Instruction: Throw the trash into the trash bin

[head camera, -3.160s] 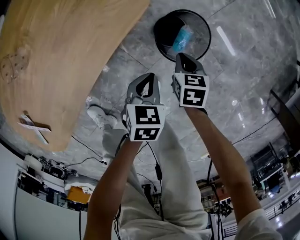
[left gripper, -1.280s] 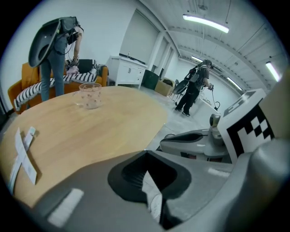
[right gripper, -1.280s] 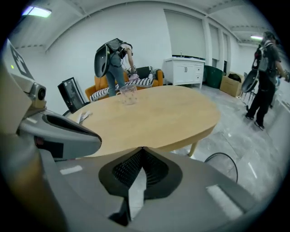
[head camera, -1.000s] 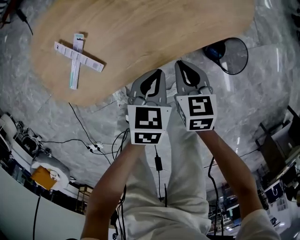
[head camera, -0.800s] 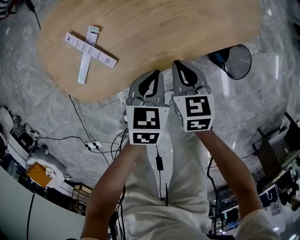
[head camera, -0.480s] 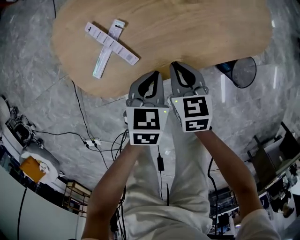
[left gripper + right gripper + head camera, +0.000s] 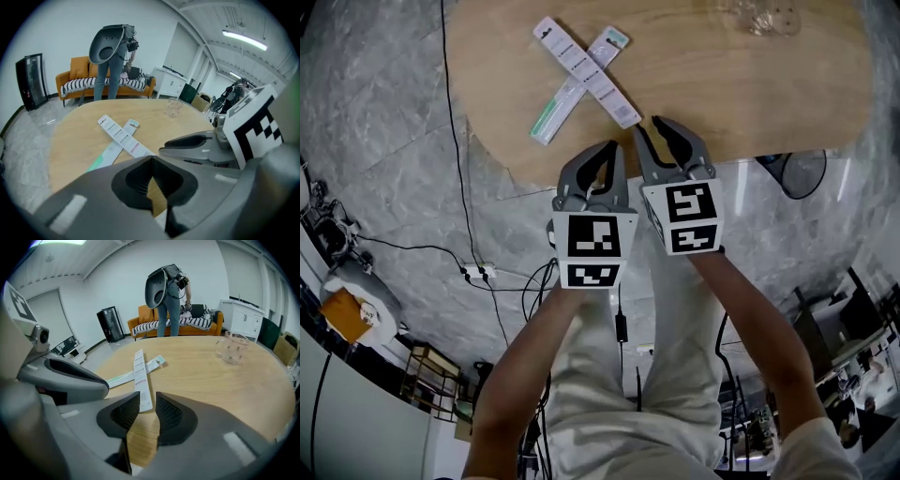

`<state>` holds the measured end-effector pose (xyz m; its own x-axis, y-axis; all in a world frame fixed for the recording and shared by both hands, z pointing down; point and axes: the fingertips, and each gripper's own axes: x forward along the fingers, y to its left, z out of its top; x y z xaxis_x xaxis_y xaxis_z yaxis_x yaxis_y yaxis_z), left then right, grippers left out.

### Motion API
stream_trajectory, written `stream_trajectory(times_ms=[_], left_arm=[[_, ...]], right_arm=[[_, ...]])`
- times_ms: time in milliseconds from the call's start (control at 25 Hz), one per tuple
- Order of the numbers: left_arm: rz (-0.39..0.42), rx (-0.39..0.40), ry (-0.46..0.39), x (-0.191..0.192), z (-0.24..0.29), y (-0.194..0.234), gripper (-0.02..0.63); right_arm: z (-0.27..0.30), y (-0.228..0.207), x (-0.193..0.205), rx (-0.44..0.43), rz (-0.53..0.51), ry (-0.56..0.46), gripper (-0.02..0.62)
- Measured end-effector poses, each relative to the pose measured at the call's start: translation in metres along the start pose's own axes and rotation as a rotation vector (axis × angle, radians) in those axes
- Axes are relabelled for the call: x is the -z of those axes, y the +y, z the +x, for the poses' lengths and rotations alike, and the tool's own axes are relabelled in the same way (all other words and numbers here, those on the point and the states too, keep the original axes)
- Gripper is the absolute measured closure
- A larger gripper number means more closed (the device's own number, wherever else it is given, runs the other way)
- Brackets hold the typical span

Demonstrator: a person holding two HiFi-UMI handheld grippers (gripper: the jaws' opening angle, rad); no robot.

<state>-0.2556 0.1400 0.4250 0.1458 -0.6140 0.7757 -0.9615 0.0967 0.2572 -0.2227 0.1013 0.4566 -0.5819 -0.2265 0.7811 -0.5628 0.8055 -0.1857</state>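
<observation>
Right gripper [image 7: 649, 131] over table [image 7: 741, 84] edge, jaws apart, just been opening, nothing between. White box [image 7: 563, 46] lay just ahead of tips, crossed over green box [image 7: 556, 110]. Left gripper [image 7: 602, 150] alongside, jaws closed, empty. Bin [image 7: 797, 174] on floor, well right.

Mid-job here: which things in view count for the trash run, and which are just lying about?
For the job:
white carton; green-ended carton crossed under it on the wooden table; black mesh trash bin on the floor beside the table.

Just lying about:
clear glass jug; floor power strip; orange sofa.
</observation>
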Motion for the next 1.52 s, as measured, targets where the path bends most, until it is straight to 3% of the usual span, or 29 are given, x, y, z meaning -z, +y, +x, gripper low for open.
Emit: stream_trajectory(times_ms=[400, 480, 560, 800, 1000, 1520], left_arm=[[-0.055, -0.033, 0.01, 0.019, -0.005, 0.045, 0.604], [-0.06, -0.035, 0.01, 0.021, -0.005, 0.049, 0.604], [-0.064, -0.036, 0.012, 0.023, -0.006, 0.051, 0.604], [-0.062, -0.038, 0.007, 0.018, -0.005, 0.049, 0.604], [-0.053, -0.034, 0.011, 0.019, -0.005, 0.042, 0.604], [-0.005, -0.016, 0.006, 0.01, 0.004, 0.017, 0.604]], right_arm=[[0.052, 0.021, 0.003, 0.003, -0.108, 0.076, 0.327], [0.055, 0.022, 0.006, 0.017, -0.136, 0.089, 0.363], [0.054, 0.022, 0.007, 0.025, -0.163, 0.094, 0.446], [0.043, 0.02, -0.002, 0.035, -0.171, 0.065, 0.527], [0.033, 0.025, -0.008, 0.026, -0.176, 0.037, 0.561], [0.006, 0.017, -0.011, 0.019, -0.142, -0.029, 0.563]])
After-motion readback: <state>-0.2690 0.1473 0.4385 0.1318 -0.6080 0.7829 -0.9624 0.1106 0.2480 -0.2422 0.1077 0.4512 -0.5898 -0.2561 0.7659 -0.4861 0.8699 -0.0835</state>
